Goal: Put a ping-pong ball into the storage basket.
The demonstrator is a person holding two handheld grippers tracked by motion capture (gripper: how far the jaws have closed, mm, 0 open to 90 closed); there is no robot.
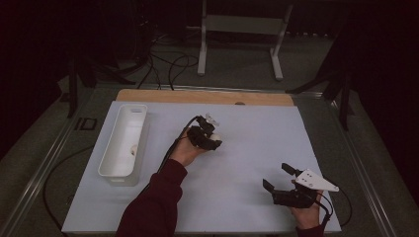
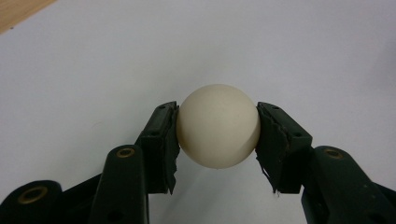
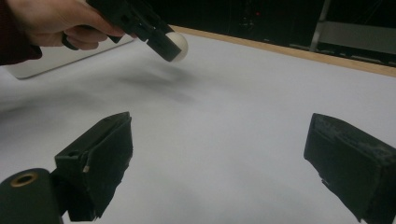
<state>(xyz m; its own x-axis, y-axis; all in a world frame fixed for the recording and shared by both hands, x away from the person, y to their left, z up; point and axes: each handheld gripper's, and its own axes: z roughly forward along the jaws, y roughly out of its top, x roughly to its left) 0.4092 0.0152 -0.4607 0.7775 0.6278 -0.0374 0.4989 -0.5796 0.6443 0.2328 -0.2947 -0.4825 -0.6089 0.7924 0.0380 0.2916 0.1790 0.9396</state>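
A cream-white ball [image 2: 218, 126] sits between the two black pads of my left gripper [image 2: 217, 108], which is shut on it and pinches it at both sides. In the high view the left gripper [image 1: 211, 140] hangs over the middle of the white table sheet [image 1: 247, 148], a hand in a dark red sleeve holding it. The right gripper view shows that ball [image 3: 178, 43] lifted above the sheet, with its shadow below. My right gripper [image 1: 275, 175] stands open near the front right corner, and nothing is between its wide-apart jaws [image 3: 220, 119].
A long white bin [image 1: 143, 143] lies along the left side of the sheet, with a small pale object [image 1: 132, 150] inside. A wooden strip [image 1: 197, 96] runs along the table's far edge. Cables and a metal stand [image 1: 242, 24] lie on the floor beyond.
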